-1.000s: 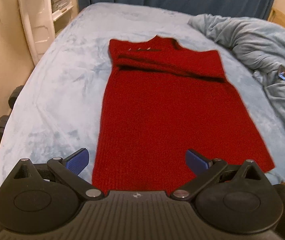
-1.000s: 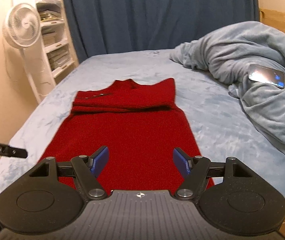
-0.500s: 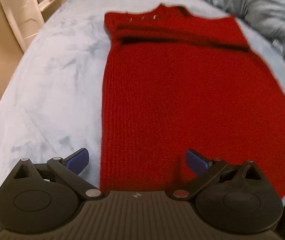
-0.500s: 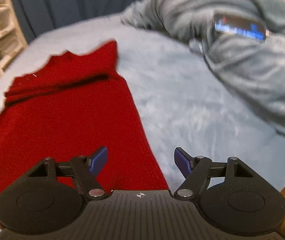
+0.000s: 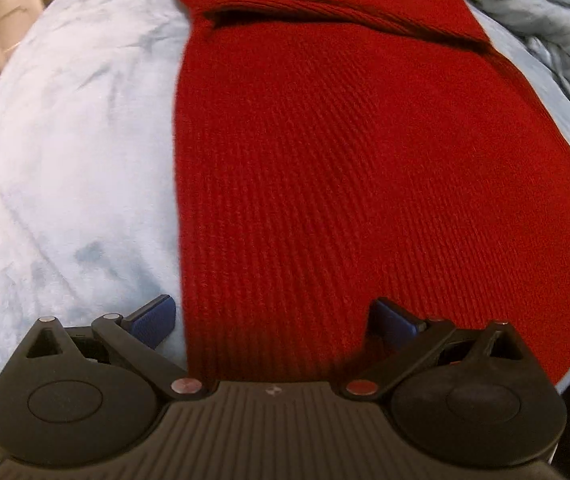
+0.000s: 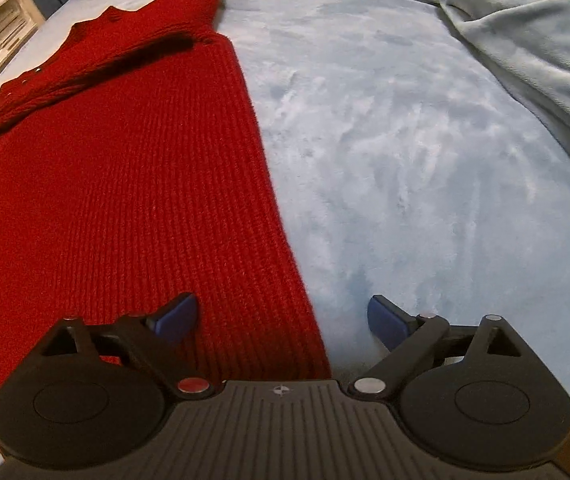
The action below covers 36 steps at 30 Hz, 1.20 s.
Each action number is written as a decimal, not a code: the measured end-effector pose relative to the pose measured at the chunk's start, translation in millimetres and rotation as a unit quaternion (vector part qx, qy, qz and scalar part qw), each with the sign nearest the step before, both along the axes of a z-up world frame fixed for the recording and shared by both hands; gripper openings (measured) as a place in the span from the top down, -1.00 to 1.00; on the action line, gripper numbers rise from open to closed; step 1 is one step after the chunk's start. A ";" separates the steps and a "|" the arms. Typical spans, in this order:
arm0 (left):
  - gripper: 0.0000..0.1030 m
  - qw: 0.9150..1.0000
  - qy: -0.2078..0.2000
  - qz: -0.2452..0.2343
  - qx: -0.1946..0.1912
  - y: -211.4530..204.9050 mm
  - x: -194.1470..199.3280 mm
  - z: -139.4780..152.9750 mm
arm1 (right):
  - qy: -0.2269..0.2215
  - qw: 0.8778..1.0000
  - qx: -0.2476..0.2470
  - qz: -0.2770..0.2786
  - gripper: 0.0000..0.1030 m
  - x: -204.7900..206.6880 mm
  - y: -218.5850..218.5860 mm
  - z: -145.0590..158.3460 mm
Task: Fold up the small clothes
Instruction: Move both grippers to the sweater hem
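- Pale blue bedding (image 5: 65,140) carries my red knit garment (image 5: 345,160), lying flat, neckline far.
- My left gripper (image 5: 273,320), jaws spread, straddles its near-left edge.
- My right gripper (image 6: 285,318), jaws likewise apart, straddles the near-right edge; only this view shows the rumpled blanket (image 6: 533,40) clearly.

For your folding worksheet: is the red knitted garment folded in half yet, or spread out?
Mostly spread: the red ribbed knitted garment lies lengthwise on the pale blue fleece bedcover; only its far top part looks folded across.
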<state>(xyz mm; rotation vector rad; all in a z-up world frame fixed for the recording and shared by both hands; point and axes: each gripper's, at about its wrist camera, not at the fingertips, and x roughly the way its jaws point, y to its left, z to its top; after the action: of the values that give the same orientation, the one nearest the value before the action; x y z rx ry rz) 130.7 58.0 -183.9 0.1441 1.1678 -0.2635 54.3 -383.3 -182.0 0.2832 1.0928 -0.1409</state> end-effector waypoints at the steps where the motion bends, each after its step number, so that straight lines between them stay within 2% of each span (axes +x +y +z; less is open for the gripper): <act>1: -1.00 1.000 0.000 -0.003 -0.001 -0.7 -1.6 0.2 | 0.002 1.000 0.008 0.005 -0.83 -0.3 -0.3 0.3; 7: -1.00 1.000 0.001 -0.002 -0.001 0.2 -1.4 -2.4 | 0.007 0.998 0.034 0.044 -0.87 -6.4 10.4 3.6; 15: -1.00 1.000 -0.007 0.004 0.000 -1.7 -4.2 -3.4 | 0.012 0.998 0.038 0.051 -0.99 -4.1 10.7 0.8; 24: -1.00 1.000 -0.019 0.008 -0.003 -0.9 -10.4 -2.3 | 0.013 0.998 0.039 0.051 -0.99 -3.5 10.4 -0.6; 36: -1.00 1.000 0.001 0.019 0.001 -1.3 0.0 -0.3 | 0.014 0.998 0.035 0.051 -0.99 -3.3 12.1 -0.3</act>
<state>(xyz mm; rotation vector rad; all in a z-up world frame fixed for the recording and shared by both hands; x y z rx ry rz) 130.7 56.7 -184.1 0.1233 1.1718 -0.2283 51.1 -371.2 -182.3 0.2881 1.1392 -0.0153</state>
